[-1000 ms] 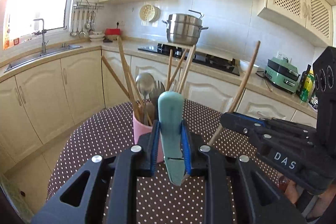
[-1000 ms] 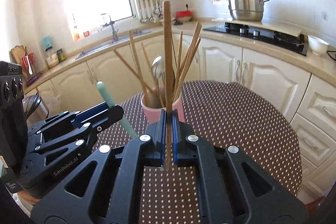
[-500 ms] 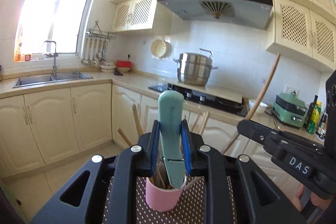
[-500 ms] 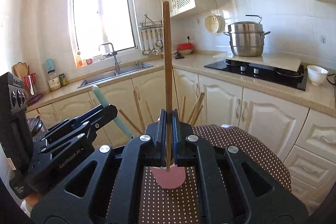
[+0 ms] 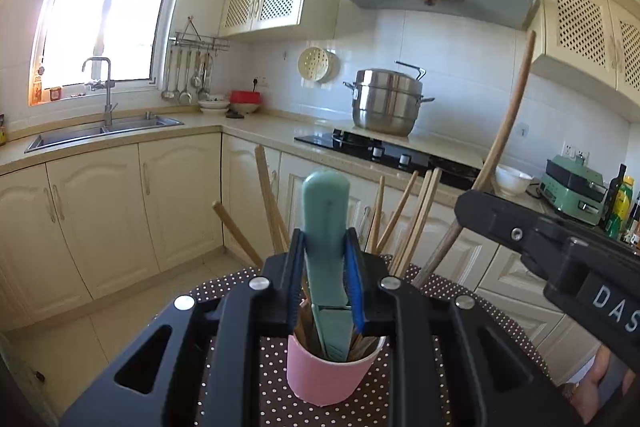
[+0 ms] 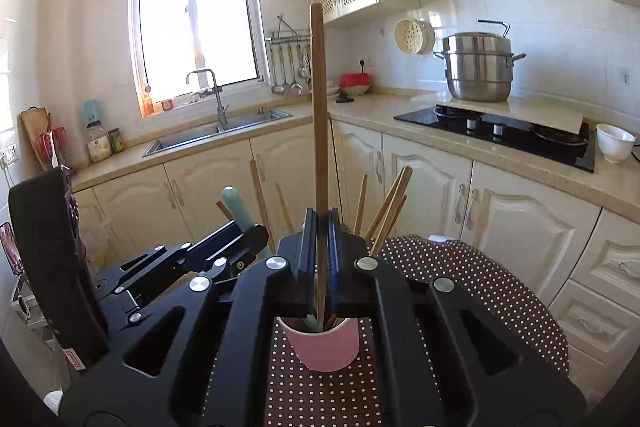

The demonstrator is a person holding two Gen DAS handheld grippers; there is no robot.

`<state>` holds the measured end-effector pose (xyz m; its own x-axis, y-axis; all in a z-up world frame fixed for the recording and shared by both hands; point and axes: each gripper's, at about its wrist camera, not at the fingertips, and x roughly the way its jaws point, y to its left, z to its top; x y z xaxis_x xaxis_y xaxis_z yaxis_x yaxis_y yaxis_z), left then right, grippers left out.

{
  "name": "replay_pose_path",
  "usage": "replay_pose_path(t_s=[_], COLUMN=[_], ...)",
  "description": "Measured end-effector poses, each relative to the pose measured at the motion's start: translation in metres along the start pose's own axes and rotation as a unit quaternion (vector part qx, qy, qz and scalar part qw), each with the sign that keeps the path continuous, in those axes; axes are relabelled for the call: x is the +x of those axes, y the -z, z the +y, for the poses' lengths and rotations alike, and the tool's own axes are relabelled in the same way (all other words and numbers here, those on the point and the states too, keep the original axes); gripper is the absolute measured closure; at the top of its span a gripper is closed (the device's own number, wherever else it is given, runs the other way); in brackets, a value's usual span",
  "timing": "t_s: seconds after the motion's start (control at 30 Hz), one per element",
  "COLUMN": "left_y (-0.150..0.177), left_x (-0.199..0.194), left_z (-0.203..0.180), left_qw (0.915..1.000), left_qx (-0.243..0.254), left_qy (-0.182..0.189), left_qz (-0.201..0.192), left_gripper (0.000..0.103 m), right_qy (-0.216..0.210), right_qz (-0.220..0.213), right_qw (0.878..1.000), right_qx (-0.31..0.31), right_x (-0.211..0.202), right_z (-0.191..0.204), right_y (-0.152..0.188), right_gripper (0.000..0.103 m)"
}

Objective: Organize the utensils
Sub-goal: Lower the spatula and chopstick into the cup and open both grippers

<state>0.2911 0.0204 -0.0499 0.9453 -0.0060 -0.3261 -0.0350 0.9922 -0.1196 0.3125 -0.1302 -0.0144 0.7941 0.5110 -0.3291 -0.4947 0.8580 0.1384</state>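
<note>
A pink cup point(image 5: 332, 377) stands on the brown dotted tablecloth point(image 5: 280, 399) with several wooden chopsticks point(image 5: 416, 215) leaning in it. My left gripper point(image 5: 325, 245) is shut on a teal-handled utensil point(image 5: 326, 211), held upright with its lower end inside the cup. My right gripper point(image 6: 322, 227) is shut on a long wooden stick point(image 6: 319, 107), also upright, whose lower end reaches into the pink cup point(image 6: 326, 345). The left gripper point(image 6: 244, 241) sits just left of the right one, with the teal handle point(image 6: 236, 201) poking up. In the left wrist view the wooden stick point(image 5: 510, 123) slants up from the right gripper point(image 5: 476, 205).
Beyond the round table point(image 6: 472, 279) runs an L-shaped counter with a sink point(image 6: 216, 133), a black hob point(image 6: 496, 131) and a steel pot point(image 6: 478, 67). A white bowl point(image 6: 614, 143) sits at right. A green appliance point(image 5: 572, 195) and bottles point(image 5: 620, 203) stand on the counter.
Both grippers moved forward and rose over the pink cup. The cup was ahead of the fingers; now it sits under them with both utensils' lower ends inside. Both grips stay the same.
</note>
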Motion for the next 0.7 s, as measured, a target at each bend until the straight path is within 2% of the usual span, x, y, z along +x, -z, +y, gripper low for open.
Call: replay_pose_path(t_s=[0.53, 0.7], left_y=[0.035, 0.036], left_x=[0.026, 0.024], left_z=[-0.002, 0.000], left_qw=[0.9987, 0.9988], left_qx=[0.024, 0.019], left_qy=[-0.003, 0.001], left_qz=[0.046, 0.044], left_gripper=[0.083, 0.083], right_qy=[0.009, 0.009], right_qz=[0.029, 0.035], right_qw=[0.999, 0.999], right_qx=[0.014, 0.013], right_x=[0.024, 0.029], right_z=[-0.002, 0.000], right_y=[0.028, 0.034], right_gripper=[0.097, 0.097])
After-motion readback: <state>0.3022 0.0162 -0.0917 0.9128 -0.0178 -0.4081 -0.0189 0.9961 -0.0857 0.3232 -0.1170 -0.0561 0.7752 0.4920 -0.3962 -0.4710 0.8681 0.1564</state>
